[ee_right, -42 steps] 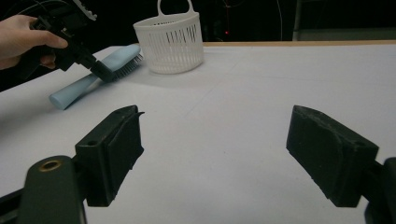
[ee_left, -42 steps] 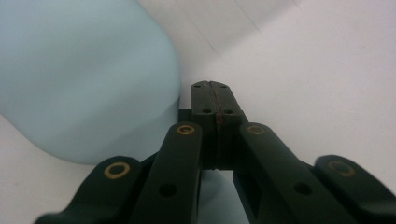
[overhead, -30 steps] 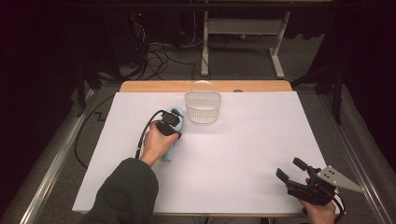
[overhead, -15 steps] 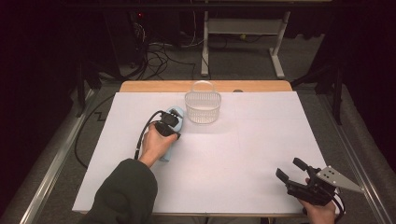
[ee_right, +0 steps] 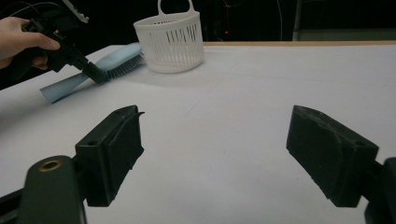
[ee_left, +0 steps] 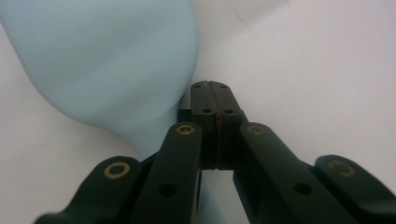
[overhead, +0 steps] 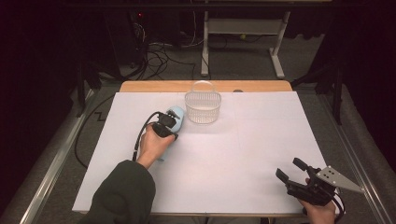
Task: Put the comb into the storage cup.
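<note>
Over the last second almost nothing has moved. The left gripper stays at the pale blue plastic hairbrush, which lies flat at about 8 o'clock of the white slotted plastic basket, just beside it. By my reading the brush is not yet gripped, so moving it is still to come. In the left gripper view the jaws are pressed together with nothing between them, and the brush's body lies at their 10 o'clock. From the right gripper view the closed tip seems to touch the brush at its bristled edge. The hand hides the handle from above, and the basket's inside is hard to make out. The right gripper stays at the white sheet's 5 o'clock corner, jaws spread wide and empty.
</note>
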Demonstrator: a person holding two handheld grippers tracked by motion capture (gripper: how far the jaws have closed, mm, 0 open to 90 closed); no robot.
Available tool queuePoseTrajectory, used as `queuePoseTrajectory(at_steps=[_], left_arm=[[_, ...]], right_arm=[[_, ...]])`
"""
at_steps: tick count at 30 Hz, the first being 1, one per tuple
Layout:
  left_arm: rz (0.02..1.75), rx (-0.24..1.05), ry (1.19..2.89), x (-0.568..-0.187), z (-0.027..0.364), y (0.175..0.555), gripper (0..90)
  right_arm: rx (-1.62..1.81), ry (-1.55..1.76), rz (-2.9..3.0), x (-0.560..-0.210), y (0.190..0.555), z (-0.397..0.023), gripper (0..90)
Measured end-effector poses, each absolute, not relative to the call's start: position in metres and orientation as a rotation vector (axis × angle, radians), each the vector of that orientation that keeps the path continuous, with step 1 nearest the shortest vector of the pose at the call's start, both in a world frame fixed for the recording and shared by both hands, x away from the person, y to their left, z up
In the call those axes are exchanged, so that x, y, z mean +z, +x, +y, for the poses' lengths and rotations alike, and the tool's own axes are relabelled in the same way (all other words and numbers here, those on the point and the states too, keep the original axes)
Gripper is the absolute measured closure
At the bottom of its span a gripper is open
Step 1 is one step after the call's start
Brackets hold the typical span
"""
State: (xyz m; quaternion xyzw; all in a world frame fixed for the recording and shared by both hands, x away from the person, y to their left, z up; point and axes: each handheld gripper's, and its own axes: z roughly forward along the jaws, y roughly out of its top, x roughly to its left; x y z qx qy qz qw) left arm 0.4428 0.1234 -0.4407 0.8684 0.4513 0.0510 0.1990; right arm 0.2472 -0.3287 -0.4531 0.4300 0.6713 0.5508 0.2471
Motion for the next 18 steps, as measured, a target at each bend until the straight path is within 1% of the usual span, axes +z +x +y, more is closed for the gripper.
queuePoseTrajectory(at_steps=[18], left_arm=[[1.288, 0.146, 2.419, -0.4417, 0.1336, 0.4392, 90.0]], right_arm=[[1.502, 1.171, 1.832, -0.4531, 0.2472, -0.3283, 18.7]])
